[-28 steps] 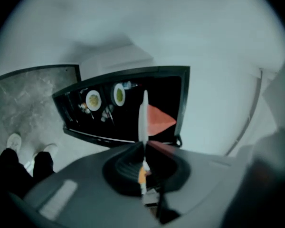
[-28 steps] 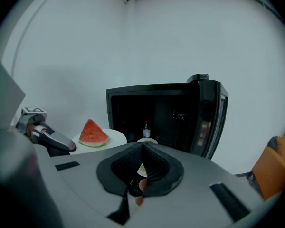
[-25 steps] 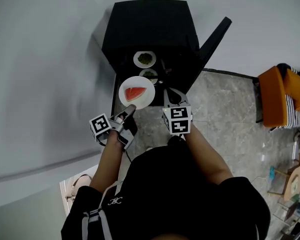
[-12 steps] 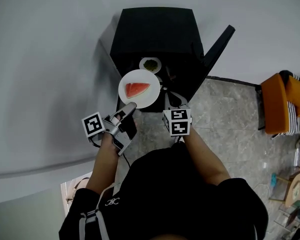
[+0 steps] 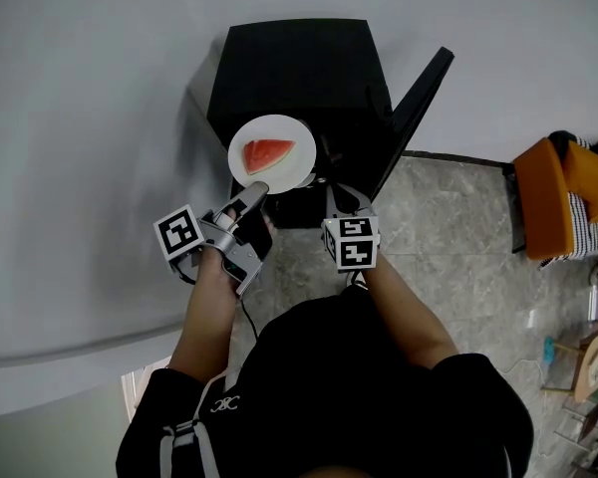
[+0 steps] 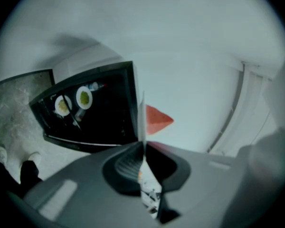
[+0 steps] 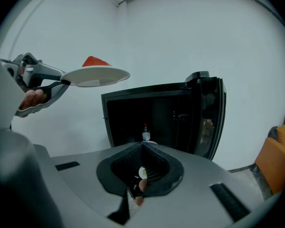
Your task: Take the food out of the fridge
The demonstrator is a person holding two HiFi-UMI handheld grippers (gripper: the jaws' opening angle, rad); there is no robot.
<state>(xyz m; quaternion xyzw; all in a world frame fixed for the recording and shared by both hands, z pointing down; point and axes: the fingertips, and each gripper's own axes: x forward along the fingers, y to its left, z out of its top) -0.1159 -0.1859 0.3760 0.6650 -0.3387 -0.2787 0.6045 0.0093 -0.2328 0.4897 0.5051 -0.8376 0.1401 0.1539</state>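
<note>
The plate (image 5: 291, 172) has been raised over the fridge (image 5: 299, 58). Its rim is clamped in the left claw (image 5: 256, 193); the right claw (image 5: 340, 195) is closed, empty

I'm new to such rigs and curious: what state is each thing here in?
fridge: door open.
plate: held level in the air by its rim.
watermelon slice: lying on the plate.
left gripper: shut on the plate's rim.
right gripper: shut, empty.
bottle: upright inside the fridge.
</note>
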